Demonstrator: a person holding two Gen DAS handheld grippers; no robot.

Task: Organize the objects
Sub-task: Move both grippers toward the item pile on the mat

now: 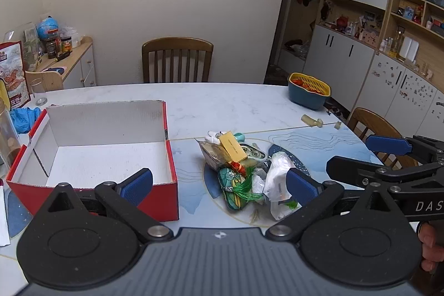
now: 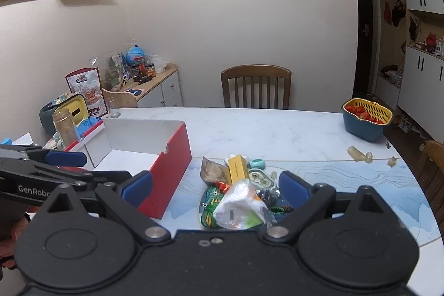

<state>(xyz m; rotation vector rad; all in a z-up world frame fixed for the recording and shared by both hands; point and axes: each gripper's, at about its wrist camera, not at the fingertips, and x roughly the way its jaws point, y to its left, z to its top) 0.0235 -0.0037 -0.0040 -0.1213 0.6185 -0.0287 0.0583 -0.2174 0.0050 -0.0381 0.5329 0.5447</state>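
Marble bench (image 1: pixel 222 101) carries an empty red box (image 1: pixel 111 157) beside a clutter pile (image 1: pixel 244 171). Left gripper (image 1: pixel 219 185) and right gripper (image 2: pixel 215 186) hover, jaws spread, holding nothing.

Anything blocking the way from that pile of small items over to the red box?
Nothing visible does. The pile lies on the table just right of the red box, with bare tabletop between them. The box is open-topped and empty. Both grippers hang open above, holding nothing.

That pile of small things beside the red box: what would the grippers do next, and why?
Probably lower the right gripper, open and empty, onto the white plastic bag topping the pile, since the red box beside it holds nothing yet.
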